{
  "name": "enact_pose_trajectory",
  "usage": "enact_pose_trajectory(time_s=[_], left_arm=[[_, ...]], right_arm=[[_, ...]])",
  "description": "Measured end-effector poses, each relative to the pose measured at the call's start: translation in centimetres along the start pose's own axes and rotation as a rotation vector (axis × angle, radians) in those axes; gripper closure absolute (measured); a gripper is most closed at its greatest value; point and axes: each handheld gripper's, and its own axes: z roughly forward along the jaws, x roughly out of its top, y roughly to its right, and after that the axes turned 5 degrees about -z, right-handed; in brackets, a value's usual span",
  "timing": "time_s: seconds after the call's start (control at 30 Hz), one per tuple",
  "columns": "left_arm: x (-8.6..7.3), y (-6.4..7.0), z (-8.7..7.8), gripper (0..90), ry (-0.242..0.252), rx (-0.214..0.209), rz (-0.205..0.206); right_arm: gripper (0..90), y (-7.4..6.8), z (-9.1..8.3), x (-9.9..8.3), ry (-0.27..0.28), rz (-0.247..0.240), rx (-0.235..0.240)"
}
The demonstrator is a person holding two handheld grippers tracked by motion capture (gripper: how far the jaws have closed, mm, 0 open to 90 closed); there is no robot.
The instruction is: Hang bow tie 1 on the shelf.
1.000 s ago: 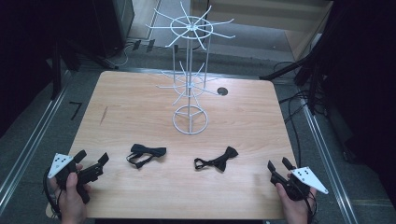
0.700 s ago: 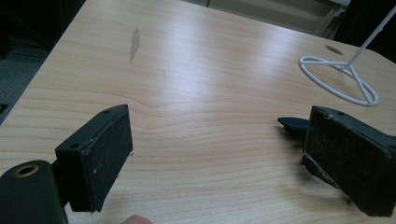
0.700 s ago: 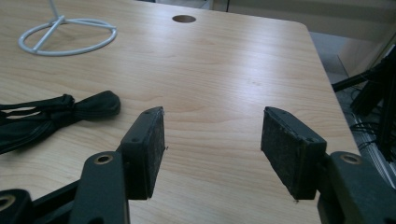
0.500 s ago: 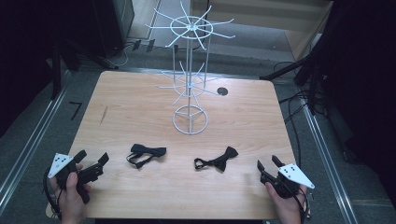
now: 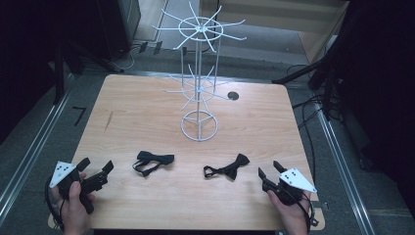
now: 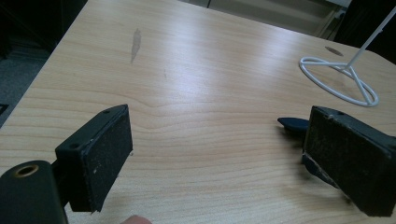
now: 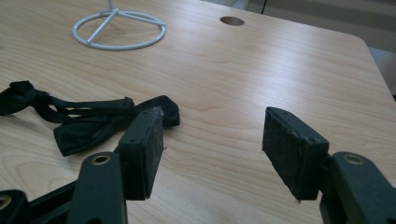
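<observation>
Two black bow ties lie on the wooden table (image 5: pixel 147 117): one (image 5: pixel 152 160) left of centre, another (image 5: pixel 228 170) right of centre. A white wire display stand (image 5: pixel 198 83) rises behind them. My left gripper (image 5: pixel 96 167) is open near the front left corner, left of the first bow tie; in the left gripper view a tip of that bow tie (image 6: pixel 293 124) peeks from behind the right jaw. My right gripper (image 5: pixel 270 169) is open just right of the second bow tie (image 7: pixel 88 122), which lies by its left jaw. Neither gripper holds anything.
The stand's ring base (image 7: pixel 118 31) sits mid-table, with a round cable hole (image 5: pixel 233 96) behind it to the right. A dark scuff (image 6: pixel 135 43) marks the wood at the left. Metal rails (image 5: pixel 29 156) and cables run along the floor beside the table.
My right gripper has moved left and slightly forward, toward the right bow tie. The left gripper has stayed in place.
</observation>
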Motion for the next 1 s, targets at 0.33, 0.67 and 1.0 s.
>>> enact_pose_trajectory(time_s=[0.33,0.67,1.0], left_arm=[[0.0,0.0,0.1,8.6,-0.002,-0.003,0.004],[0.0,0.0,0.1,8.7,-0.001,-0.003,0.002],[0.1,0.0,0.2,8.6,-0.005,-0.007,0.002]], right_arm=[[39.4,-1.2,1.1,0.9,-0.016,-0.056,0.065],[39.8,-3.0,2.6,1.1,-0.057,-0.125,0.140],[40.3,-3.0,3.5,1.4,-0.069,-0.140,0.176]])
